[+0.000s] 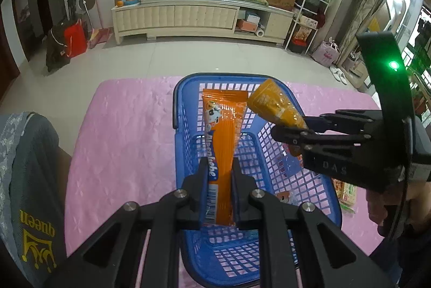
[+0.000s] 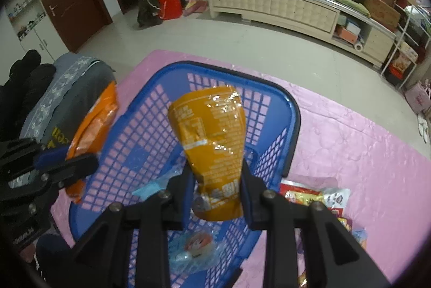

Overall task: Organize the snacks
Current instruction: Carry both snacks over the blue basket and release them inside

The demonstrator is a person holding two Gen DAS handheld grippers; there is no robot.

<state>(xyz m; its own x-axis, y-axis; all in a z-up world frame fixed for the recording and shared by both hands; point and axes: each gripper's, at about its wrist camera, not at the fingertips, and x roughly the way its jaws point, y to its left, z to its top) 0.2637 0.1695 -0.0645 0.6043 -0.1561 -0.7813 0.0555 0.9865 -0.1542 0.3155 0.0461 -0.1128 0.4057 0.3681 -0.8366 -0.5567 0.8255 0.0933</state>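
A blue plastic basket (image 1: 317,180) stands on a pink tablecloth (image 1: 121,131); it also shows in the right wrist view (image 2: 150,126). My left gripper (image 1: 219,180) is shut on a long orange Alpenliebe candy pack (image 1: 223,131), held above the basket. My right gripper (image 2: 215,180) is shut on a yellow-orange snack pouch (image 2: 212,131), also above the basket. The right gripper (image 1: 299,130) with its pouch (image 1: 274,104) shows in the left wrist view. The left gripper (image 2: 78,161) with the orange pack (image 2: 94,126) shows at the left of the right wrist view. Small wrapped snacks (image 2: 194,247) lie in the basket.
Several snack packets (image 2: 315,196) lie on the cloth to the right of the basket, also seen in the left wrist view (image 1: 347,193). A grey cushion (image 1: 29,180) sits at the left. A cream TV cabinet (image 1: 188,15) stands across the tiled floor.
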